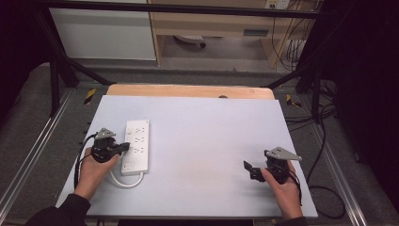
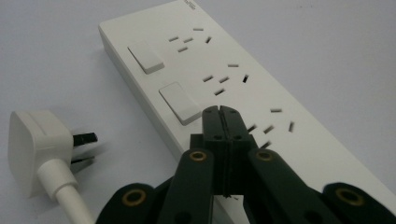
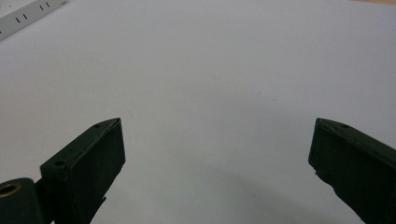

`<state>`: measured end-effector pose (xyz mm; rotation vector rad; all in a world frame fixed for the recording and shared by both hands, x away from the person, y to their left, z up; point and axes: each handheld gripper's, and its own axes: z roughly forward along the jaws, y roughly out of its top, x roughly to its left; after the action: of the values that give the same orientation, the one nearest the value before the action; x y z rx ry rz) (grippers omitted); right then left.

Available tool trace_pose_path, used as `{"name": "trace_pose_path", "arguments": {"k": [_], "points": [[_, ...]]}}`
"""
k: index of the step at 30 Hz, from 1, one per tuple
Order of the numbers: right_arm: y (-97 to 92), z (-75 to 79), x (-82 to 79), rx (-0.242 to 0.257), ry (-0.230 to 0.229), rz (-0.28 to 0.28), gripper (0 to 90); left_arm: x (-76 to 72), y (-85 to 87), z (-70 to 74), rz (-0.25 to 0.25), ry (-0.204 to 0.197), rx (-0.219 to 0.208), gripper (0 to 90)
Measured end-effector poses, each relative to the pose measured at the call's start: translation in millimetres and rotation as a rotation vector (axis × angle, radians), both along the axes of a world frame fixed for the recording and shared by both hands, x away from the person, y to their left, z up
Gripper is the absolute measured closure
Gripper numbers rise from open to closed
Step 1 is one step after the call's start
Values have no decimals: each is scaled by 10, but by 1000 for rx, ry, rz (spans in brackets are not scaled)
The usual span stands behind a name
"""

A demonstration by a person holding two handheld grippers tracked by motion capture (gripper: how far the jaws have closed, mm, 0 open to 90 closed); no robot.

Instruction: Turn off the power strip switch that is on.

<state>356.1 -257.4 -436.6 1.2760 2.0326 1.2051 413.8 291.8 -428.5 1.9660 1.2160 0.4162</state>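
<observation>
Left hand-held gripper: jaws pressed together, nothing pinched between them. In the left gripper view the closed tips sit over the power strip, right at the near corner of a rocker switch. Whether they touch the strip's face cannot be told.

Power strip: white, lies flat on the surface at about 9 o'clock, long axis running from 12 to 6. It carries rows of socket slots and two rocker switches in the left gripper view, the second switch farther toward 12 o'clock. Switch positions cannot be read.

Cord: white, leaves the strip's 6 o'clock end and loops on the surface near the left hand.

Plug: white, lies on its side on the surface at 9 o'clock of the jaws in the left gripper view, apart from the strip, its dark pins pointing toward the strip.

Right hand-held gripper: jaws spread wide, nothing between them, bare surface beneath. It sits at about 4 o'clock on the surface, held by the right hand, well apart from the strip. A corner of the strip shows at 10 o'clock in the right gripper view.
</observation>
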Motion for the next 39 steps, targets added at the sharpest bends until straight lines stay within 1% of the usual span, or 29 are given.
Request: {"name": "trace_pose_path", "arguments": {"k": [9, 13, 20, 21, 24, 26, 32, 37, 39], "points": [[-2, 0, 1, -1, -1, 0, 41, 14, 17, 0, -4, 9, -10, 900], [1, -1, -1, 1, 1, -1, 41, 14, 15, 2, -3, 10, -5, 900], [0, -1, 1, -3, 1, 1, 41, 21, 17, -6, -4, 12, -10, 900], [0, -1, 1, -3, 1, 1, 41, 24, 18, -14, -1, 9, 10, 900], [0, 0, 1, 0, 3, 2, 41, 34, 39, -18, 11, 19, -14, 900], [-2, -1, 2, -3, 2, 2, 41, 28, 27, -21, 1, 12, -10, 900], [0, -2, 2, -3, 4, 2, 41, 29, 14, -26, 0, 0, -2, 900], [-2, -1, 2, -2, 3, 2, 41, 27, 16, -29, -1, -3, -3, 900], [-2, -1, 3, -2, 3, 1, 41, 24, 13, -27, -2, -6, 4, 900]]}}
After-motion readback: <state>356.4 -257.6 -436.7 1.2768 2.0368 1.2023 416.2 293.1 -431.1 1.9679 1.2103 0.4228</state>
